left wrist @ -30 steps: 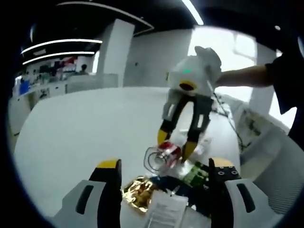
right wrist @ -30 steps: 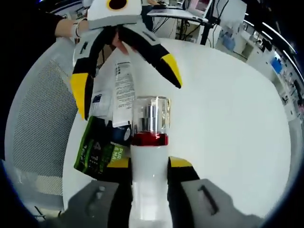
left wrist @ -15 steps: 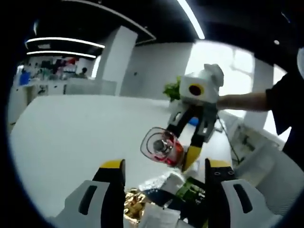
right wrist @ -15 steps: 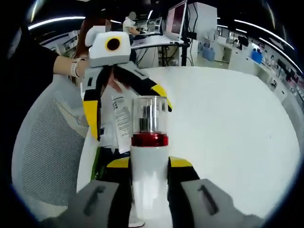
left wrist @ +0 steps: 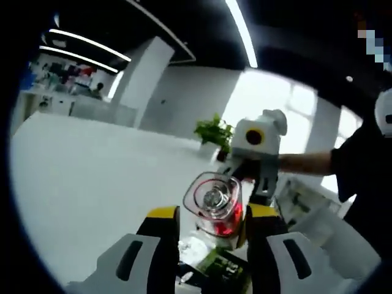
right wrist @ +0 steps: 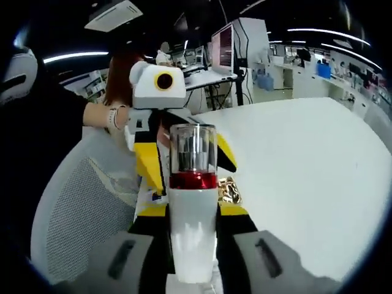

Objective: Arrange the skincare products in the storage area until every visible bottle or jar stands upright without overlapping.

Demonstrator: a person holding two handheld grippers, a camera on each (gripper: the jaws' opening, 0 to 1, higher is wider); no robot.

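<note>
A white bottle (right wrist: 193,239) with a red band and a clear cap (left wrist: 213,199) is held off the white table (right wrist: 306,159), my right gripper (right wrist: 193,211) shut on its body. In the left gripper view the cap points at the camera, and my left gripper (left wrist: 213,214) stands open with a jaw close on each side of the cap; contact is not clear. From the right gripper view, the left gripper (right wrist: 187,165) straddles the cap from behind. The right gripper (left wrist: 252,177) shows beyond the bottle in the left gripper view.
Packets lie on the table under the bottle: a green one (left wrist: 223,266) and a gold foil one (right wrist: 229,190). A grey mesh chair (right wrist: 79,214) stands at the table's edge. A person's dark sleeve (left wrist: 361,165) is on the right, a potted plant (left wrist: 211,131) far back.
The right gripper has raised the bottle further off the packets. The left gripper's jaws have narrowed and come up around the clear cap. Both views have tilted upward.
</note>
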